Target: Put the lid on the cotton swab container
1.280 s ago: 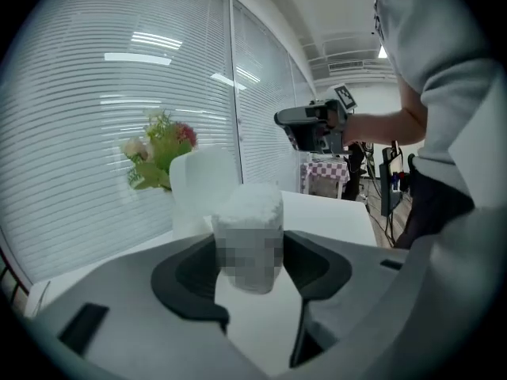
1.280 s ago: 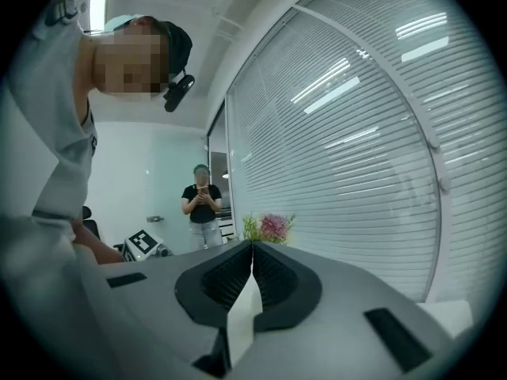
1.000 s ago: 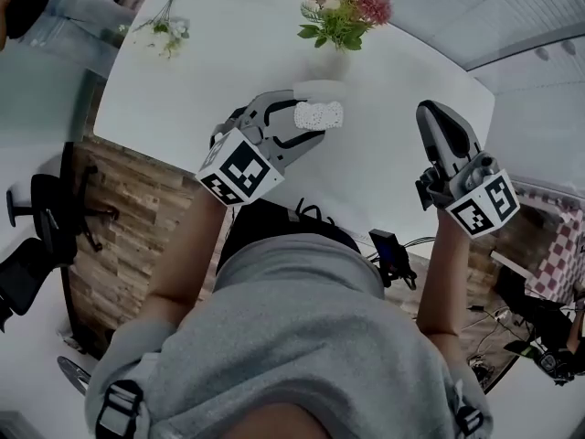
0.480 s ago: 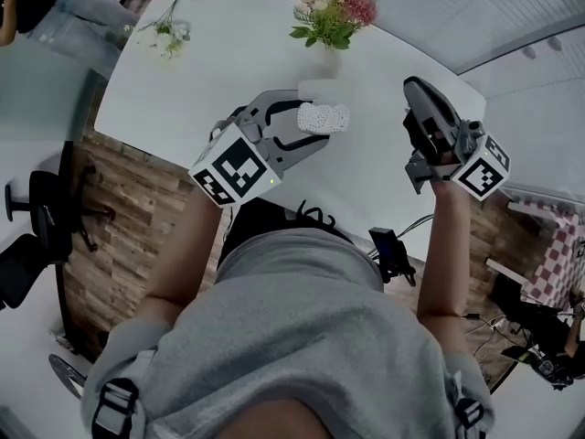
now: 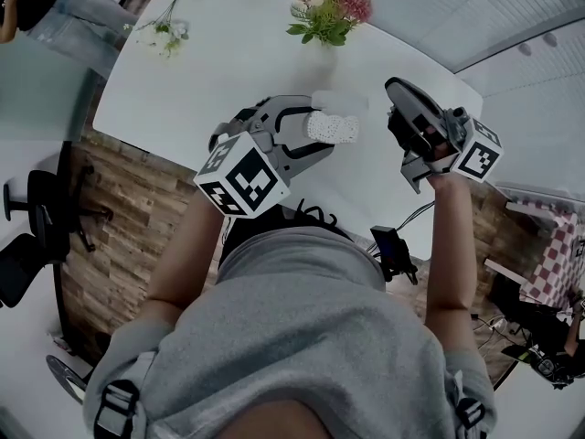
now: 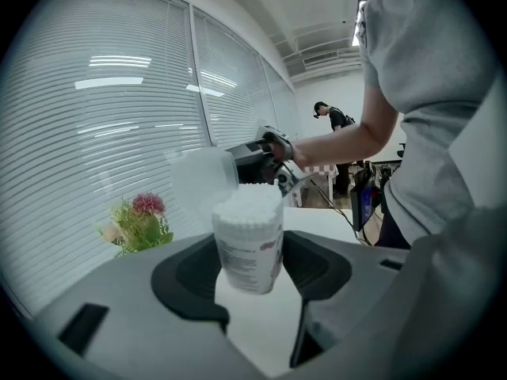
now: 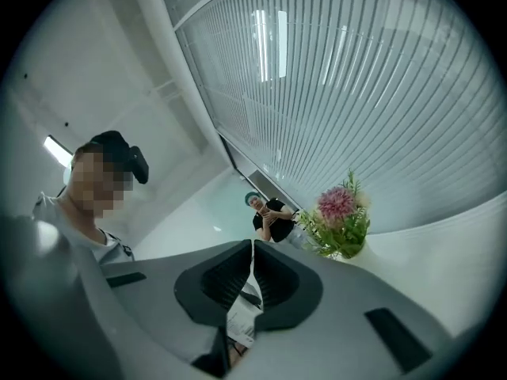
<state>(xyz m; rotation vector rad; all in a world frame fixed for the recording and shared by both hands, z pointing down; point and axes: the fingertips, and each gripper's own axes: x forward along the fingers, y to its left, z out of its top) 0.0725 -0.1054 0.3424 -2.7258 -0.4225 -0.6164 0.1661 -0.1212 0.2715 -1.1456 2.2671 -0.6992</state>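
My left gripper (image 5: 315,128) holds the cotton swab container (image 5: 333,128), a clear cylinder packed with white swabs, above the white table (image 5: 219,62). In the left gripper view the container (image 6: 249,240) stands between the left gripper's (image 6: 249,261) pads, tilted a little, with its top uncovered. The translucent lid (image 5: 341,101) hangs just above and behind the container, with my right gripper (image 5: 395,99) shut on its edge. From the left gripper view the lid (image 6: 203,177) shows left of the right gripper (image 6: 255,158). The right gripper (image 7: 252,252) shows its jaws together on a thin printed edge.
A vase of flowers (image 5: 327,12) stands at the table's far edge, just beyond the lid. A loose flower sprig (image 5: 164,30) lies at the far left. An office chair (image 5: 41,213) sits on the floor at left. A person (image 7: 266,217) stands in the background.
The left gripper has carried the container up and to the right, toward the right gripper. The right gripper has rolled and swung left, which has brought the lid over the container.
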